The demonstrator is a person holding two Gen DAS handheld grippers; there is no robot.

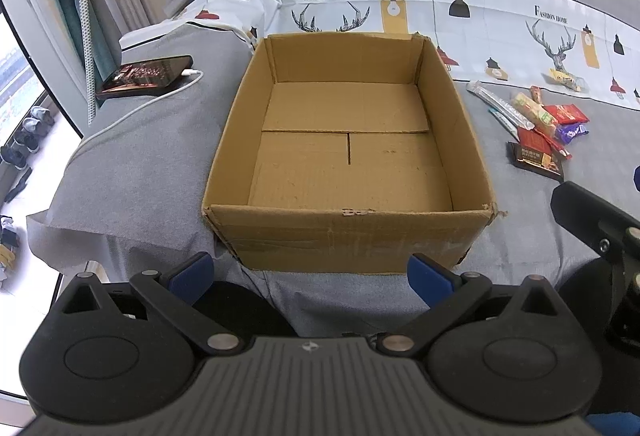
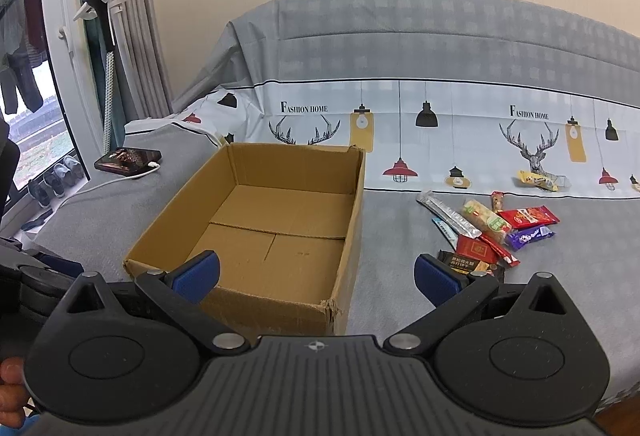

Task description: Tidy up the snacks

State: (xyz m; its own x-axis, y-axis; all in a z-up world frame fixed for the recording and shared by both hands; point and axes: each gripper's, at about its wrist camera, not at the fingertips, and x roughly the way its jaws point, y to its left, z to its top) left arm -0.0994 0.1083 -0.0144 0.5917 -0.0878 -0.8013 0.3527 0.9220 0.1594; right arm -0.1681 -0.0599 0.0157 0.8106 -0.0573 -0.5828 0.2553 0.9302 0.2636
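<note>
An empty open cardboard box (image 1: 468, 124) (image 2: 352, 236) sits on the grey bed cover. Right of it lies a pile of snack packets (image 1: 536, 120) (image 2: 488, 232): silver sticks, red, purple and dark brown wrappers. One yellow packet (image 1: 566, 78) (image 2: 540, 180) lies apart, farther back. My left gripper (image 1: 310, 276) is open just in front of the box's near wall, nothing between its blue pads. My right gripper (image 2: 316, 276) is open over the box's near right corner, short of the snacks and holding nothing. The right gripper's body shows at the left wrist view's right edge.
A phone (image 1: 146, 76) (image 2: 128, 160) on a white charging cable (image 1: 132, 112) lies left of the box. The patterned sheet and sofa back (image 2: 440, 44) rise behind. A garment steamer (image 2: 100, 8), curtain and window stand at the left, with the cover's edge dropping off there.
</note>
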